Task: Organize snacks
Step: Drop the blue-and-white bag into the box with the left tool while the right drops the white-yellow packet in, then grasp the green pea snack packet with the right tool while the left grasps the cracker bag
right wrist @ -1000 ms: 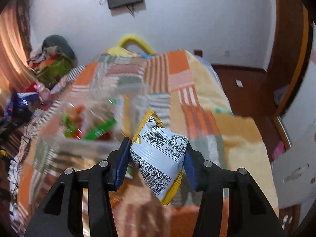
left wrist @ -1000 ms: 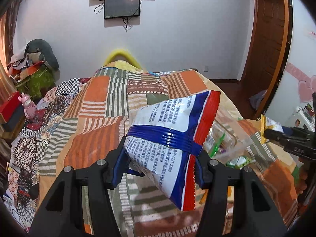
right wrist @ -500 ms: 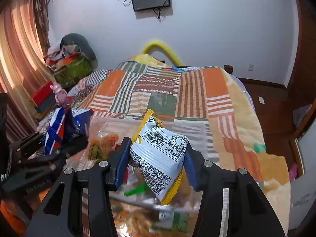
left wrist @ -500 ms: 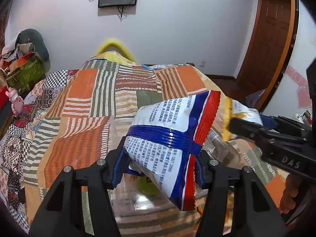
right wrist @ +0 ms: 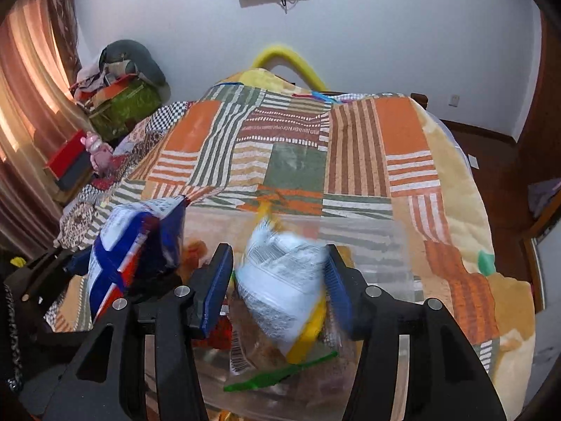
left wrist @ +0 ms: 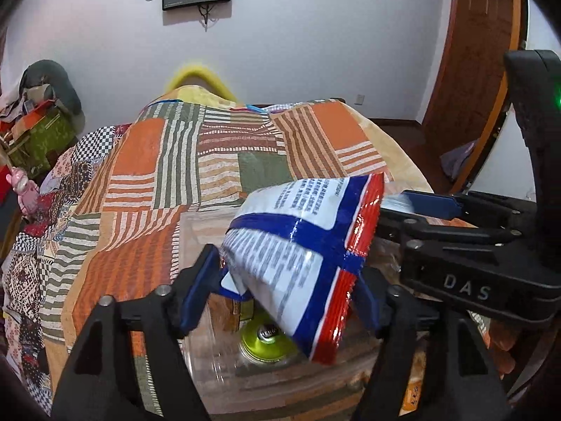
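My left gripper (left wrist: 280, 287) stands wider than before, with a white, blue and red snack bag (left wrist: 301, 256) tilting loose between its fingers above a clear plastic bin (left wrist: 210, 358). A green round tin (left wrist: 266, 340) lies in the bin below. My right gripper (right wrist: 277, 291) is open too, and a white and yellow snack bag (right wrist: 284, 291), blurred, is slipping down between its fingers into the same bin (right wrist: 378, 256). Each gripper shows in the other's view: the right one (left wrist: 413, 207), and the left one's bag (right wrist: 129, 249).
The bin sits on a bed with an orange, green and striped patchwork blanket (right wrist: 287, 154). Several snack packets lie in the bin (right wrist: 277, 375). A pile of clothes and boxes (right wrist: 119, 87) stands at the left wall. A wooden door (left wrist: 470, 70) is at the right.
Both grippers have moved over the bin and their jaws have opened. Both bags have tilted and started to drop from between the fingers.
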The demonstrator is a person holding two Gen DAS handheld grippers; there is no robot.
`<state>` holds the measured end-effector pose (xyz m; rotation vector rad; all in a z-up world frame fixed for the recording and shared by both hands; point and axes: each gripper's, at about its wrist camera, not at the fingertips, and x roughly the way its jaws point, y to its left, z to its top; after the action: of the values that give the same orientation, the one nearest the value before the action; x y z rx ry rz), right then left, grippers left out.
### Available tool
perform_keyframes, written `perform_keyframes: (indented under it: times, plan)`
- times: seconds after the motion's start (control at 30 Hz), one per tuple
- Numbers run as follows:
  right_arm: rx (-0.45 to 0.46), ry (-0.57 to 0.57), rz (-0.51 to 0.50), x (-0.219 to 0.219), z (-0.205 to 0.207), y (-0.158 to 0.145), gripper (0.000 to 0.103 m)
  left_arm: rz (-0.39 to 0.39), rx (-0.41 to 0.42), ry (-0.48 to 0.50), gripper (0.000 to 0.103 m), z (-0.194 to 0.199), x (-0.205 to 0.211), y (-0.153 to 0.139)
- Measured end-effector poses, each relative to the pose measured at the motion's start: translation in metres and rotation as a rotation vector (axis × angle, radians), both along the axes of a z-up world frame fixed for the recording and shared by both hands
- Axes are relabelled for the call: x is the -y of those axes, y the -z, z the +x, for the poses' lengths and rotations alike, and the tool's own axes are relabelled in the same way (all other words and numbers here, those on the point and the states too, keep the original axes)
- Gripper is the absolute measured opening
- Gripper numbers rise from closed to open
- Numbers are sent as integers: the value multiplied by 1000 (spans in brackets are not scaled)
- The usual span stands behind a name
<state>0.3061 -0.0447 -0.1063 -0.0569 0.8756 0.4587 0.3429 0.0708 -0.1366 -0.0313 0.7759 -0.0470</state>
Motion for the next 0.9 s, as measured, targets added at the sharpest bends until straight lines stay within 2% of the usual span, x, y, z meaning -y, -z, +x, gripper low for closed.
perform_keyframes:
  times: [0.1, 0.27, 0.37, 0.53, 0.7, 0.9]
  plan:
    - [10, -2, -1, 7, -8, -6, 54, 7, 11, 8, 73, -6, 3, -5]
    - [20, -2, 23, 26, -19, -16, 55, 0, 32, 26, 74, -24, 7, -19]
    - [34, 1, 26, 40, -30, -21, 56, 10, 54, 29, 79, -38, 9, -30]
    - [53, -7, -4, 57, -52, -22, 58, -5, 59, 28, 81, -58, 9, -39]
    - [18, -19, -23, 70, -69, -9, 66, 8, 50, 36, 86, -80, 14, -36]
    - [-48, -15, -24, 72, -76, 16, 67, -1, -12, 46, 88, -99, 15, -14]
